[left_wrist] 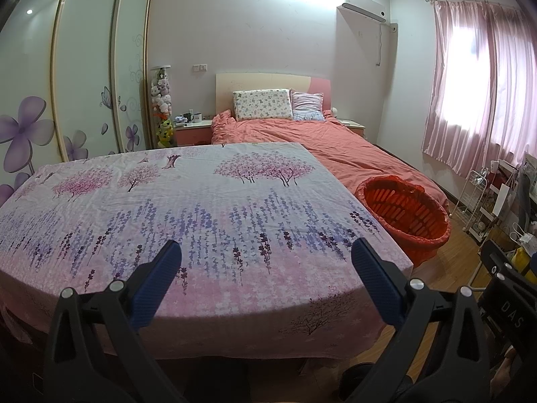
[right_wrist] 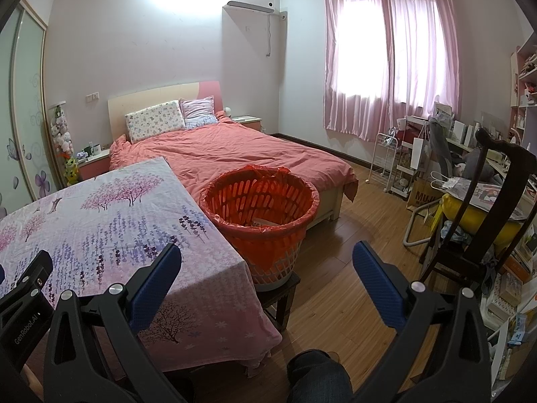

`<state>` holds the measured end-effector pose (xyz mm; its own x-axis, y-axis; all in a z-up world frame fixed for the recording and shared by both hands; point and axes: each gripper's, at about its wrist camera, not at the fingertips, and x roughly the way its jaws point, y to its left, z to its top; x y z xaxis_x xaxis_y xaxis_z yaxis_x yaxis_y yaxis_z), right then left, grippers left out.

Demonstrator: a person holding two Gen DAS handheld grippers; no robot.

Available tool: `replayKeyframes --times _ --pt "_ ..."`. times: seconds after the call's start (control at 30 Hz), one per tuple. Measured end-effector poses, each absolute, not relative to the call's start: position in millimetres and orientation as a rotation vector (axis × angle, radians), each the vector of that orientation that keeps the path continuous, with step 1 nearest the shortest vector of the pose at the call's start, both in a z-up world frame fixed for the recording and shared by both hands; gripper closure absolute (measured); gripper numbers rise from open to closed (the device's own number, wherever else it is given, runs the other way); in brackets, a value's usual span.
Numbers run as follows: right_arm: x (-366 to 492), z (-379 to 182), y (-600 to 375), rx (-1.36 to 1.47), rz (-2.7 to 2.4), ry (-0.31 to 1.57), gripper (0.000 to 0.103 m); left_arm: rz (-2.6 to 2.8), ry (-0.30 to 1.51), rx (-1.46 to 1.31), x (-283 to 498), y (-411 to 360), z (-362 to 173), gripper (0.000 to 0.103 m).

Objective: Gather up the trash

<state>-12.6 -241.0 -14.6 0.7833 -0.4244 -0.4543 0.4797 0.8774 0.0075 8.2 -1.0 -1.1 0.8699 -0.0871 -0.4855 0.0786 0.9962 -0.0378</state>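
A table under a floral cloth [left_wrist: 201, 208] fills the left wrist view; no loose trash shows on it. It also shows in the right wrist view [right_wrist: 100, 221]. A basket lined with a red bag [right_wrist: 261, 208] stands on a dark stool at the table's right side, with something pale inside; it also shows in the left wrist view [left_wrist: 406, 215]. My left gripper [left_wrist: 265, 252] is open and empty above the table's near edge. My right gripper [right_wrist: 265, 255] is open and empty, in front of the basket. The left gripper's body [right_wrist: 23, 299] shows at the lower left.
A bed with a salmon cover [right_wrist: 235, 154] lies behind the table and basket. A dark wooden chair [right_wrist: 480, 221] piled with items and cluttered shelves stand at the right. Wooden floor [right_wrist: 342, 268] lies between the basket and chair. A wardrobe [left_wrist: 84, 84] is at the left.
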Motion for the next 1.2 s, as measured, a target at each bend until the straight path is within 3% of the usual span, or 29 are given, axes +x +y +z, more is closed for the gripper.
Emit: replayKeyframes --times 1.2 --pt "-12.4 -15.1 -240.2 0.127 -0.487 0.465 0.002 -0.072 0.508 0.000 6.5 -0.4 -2.5 0.004"
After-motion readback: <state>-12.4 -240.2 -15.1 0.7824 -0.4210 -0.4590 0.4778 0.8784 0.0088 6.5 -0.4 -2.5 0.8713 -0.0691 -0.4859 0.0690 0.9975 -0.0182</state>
